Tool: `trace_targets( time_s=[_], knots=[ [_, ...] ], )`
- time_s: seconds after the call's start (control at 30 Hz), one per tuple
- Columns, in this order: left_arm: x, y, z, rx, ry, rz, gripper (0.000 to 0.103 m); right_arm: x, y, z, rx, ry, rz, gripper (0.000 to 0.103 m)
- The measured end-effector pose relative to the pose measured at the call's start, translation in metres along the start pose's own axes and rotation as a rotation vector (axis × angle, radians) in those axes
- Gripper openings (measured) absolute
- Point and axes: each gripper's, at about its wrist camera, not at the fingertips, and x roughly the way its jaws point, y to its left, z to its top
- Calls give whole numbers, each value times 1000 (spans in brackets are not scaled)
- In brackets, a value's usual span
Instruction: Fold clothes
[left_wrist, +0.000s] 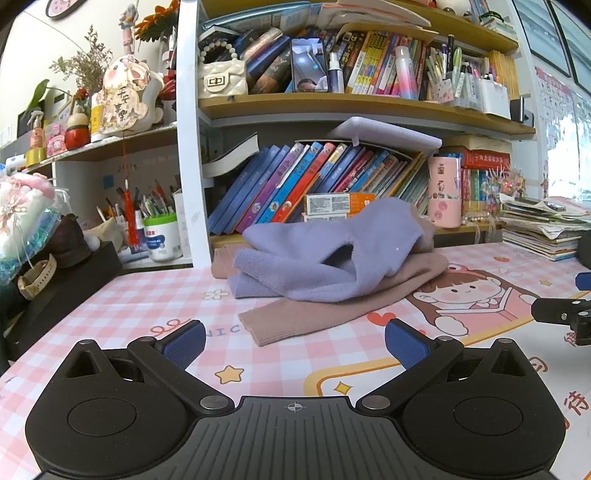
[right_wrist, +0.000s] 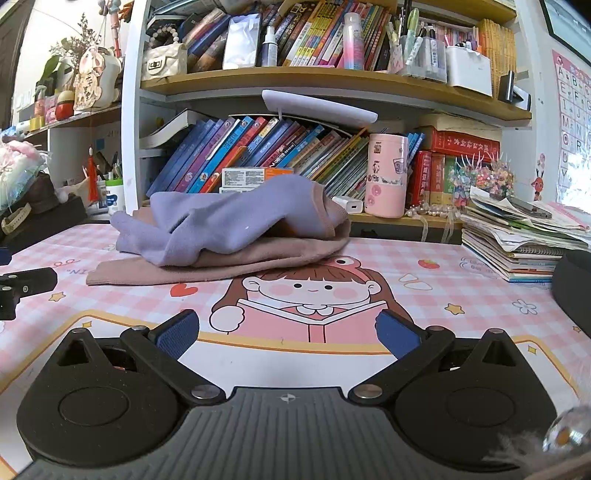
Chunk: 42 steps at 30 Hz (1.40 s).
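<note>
A lilac knit garment (left_wrist: 332, 254) (right_wrist: 221, 225) lies crumpled on top of a dusty-pink knit garment (left_wrist: 317, 314) (right_wrist: 236, 262) at the back of the pink checked desk mat (left_wrist: 110, 314) (right_wrist: 443, 288). My left gripper (left_wrist: 294, 341) is open low over the mat, just short of the pink garment's near edge, with nothing between its blue pads (left_wrist: 184, 341). My right gripper (right_wrist: 288, 334) is open too, further back from the pile, over the cartoon girl print. Each gripper shows at the edge of the other's view.
A bookshelf (left_wrist: 332, 103) (right_wrist: 295, 77) full of books stands right behind the clothes. A pink tumbler (left_wrist: 445, 190) (right_wrist: 386, 175) and a stack of booklets (left_wrist: 543, 236) (right_wrist: 524, 247) sit at the right. A pen tub (left_wrist: 162, 236) and a black box (left_wrist: 62, 280) lie at the left.
</note>
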Motion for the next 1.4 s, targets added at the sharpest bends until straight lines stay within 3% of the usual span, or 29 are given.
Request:
trace_targets(
  time_s=[0.47, 0.8, 1.4],
  knots=[
    [-3, 8, -1, -38, -16, 12, 103, -4, -2, 1, 6, -21, 4, 103],
    [-2, 2, 0, -2, -20, -19, 103, 0, -2, 1, -2, -7, 10, 103],
    [-4, 1, -2, -2, -30, 19, 103, -2, 4, 0, -23, -11, 16, 103]
  ],
)
